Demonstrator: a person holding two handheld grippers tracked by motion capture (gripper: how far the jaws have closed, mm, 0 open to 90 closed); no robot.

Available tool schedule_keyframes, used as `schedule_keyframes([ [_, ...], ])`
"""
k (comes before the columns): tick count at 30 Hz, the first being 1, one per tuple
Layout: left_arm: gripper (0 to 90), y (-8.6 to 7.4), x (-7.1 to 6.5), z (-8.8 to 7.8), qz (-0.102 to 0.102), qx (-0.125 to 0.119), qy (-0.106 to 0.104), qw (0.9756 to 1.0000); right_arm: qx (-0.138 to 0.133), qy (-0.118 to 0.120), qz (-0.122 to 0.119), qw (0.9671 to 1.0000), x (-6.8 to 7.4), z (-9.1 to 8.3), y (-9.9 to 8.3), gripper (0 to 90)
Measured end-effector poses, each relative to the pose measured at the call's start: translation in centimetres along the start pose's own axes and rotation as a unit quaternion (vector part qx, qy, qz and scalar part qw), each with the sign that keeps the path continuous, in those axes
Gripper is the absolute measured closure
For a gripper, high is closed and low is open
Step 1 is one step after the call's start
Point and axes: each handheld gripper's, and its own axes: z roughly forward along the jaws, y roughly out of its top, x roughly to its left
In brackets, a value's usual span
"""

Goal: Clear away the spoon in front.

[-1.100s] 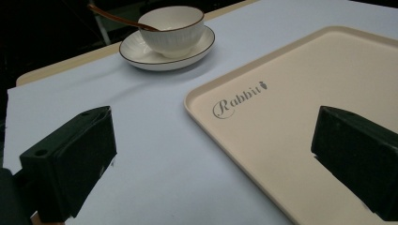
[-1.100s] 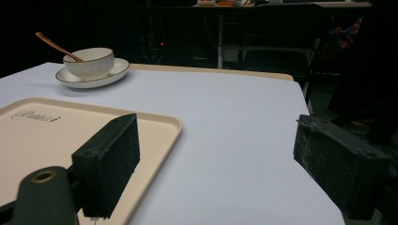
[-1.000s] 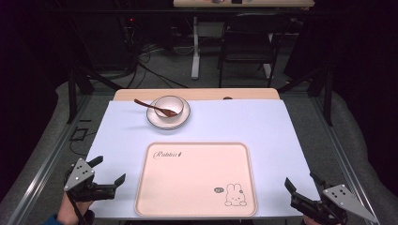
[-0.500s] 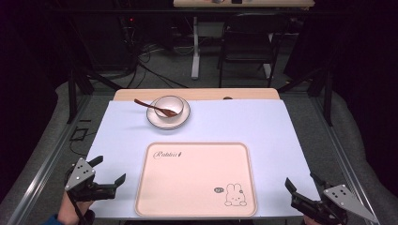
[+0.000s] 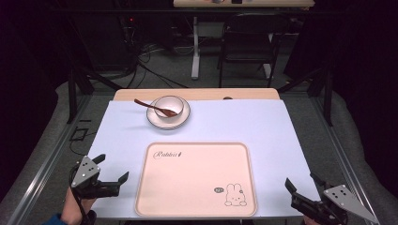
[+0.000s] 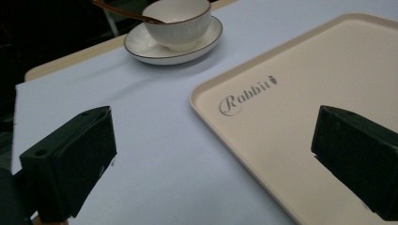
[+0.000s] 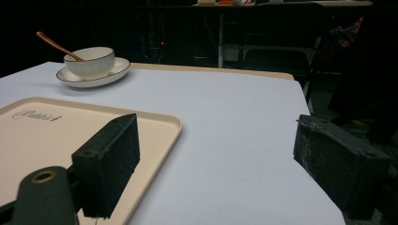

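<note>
A white bowl sits on a dark-rimmed saucer at the far centre-left of the table, and a brown spoon rests in it with its handle pointing left. A beige tray with a rabbit print lies bare at the near middle. My left gripper hovers open at the near left corner, just left of the tray. In the left gripper view its jaws frame the tray edge, with the bowl beyond. My right gripper is open at the near right corner. Its view shows the tray and bowl off to the left.
A pale lilac mat covers the wooden table. Beyond the far edge stand a dark chair and a table leg, and cables lie on the floor. A metal rail runs along the right side.
</note>
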Motion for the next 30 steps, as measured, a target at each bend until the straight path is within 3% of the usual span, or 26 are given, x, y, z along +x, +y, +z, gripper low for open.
schedule_keyframes([
  [7,0.2,0.4,0.1,0.4,-0.007,-0.001,0.025,0.9997,-0.001,0.0,-0.001,1.0,0.0,0.0,0.0,13.8],
  [10,0.1,0.7,0.6,0.8,-0.025,0.005,0.033,0.9991,0.001,0.0,0.005,1.0,-0.1,0.1,0.0,13.8],
  [17,0.0,1.5,0.7,1.5,-0.03,-0.009,0.046,0.9985,0.0,0.001,0.0,1.0,-0.1,0.1,0.0,13.9],
  [30,0.0,2.5,1.0,3.5,-0.038,-0.012,0.046,0.9981,-0.002,0.003,0.003,1.0,-0.1,0.1,0.0,13.9],
])
